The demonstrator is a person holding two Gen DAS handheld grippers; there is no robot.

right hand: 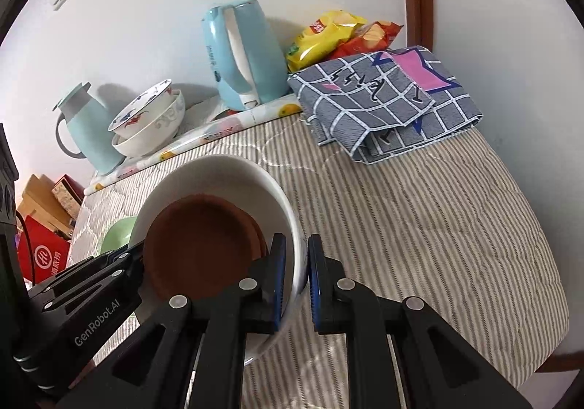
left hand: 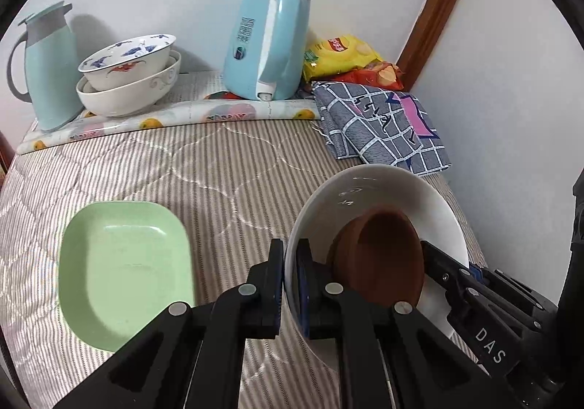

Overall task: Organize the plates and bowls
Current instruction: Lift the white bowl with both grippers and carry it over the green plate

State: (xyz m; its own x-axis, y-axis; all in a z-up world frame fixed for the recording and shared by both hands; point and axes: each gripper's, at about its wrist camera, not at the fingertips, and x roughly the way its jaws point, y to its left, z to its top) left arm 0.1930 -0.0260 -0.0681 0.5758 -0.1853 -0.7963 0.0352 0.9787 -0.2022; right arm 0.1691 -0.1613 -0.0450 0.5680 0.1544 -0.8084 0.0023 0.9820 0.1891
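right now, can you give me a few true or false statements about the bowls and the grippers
1. Both grippers clamp the rim of the white bowl. True: left gripper, right gripper.
2. The white bowl is empty. False: a brown dish sits inside it.
3. The green plate is stacked in the white bowl. False: it lies apart on the striped cover.
4. Two patterned bowls are nested beside the thermos jug. True.
5. The blue kettle lies on its side. False: it stands upright.
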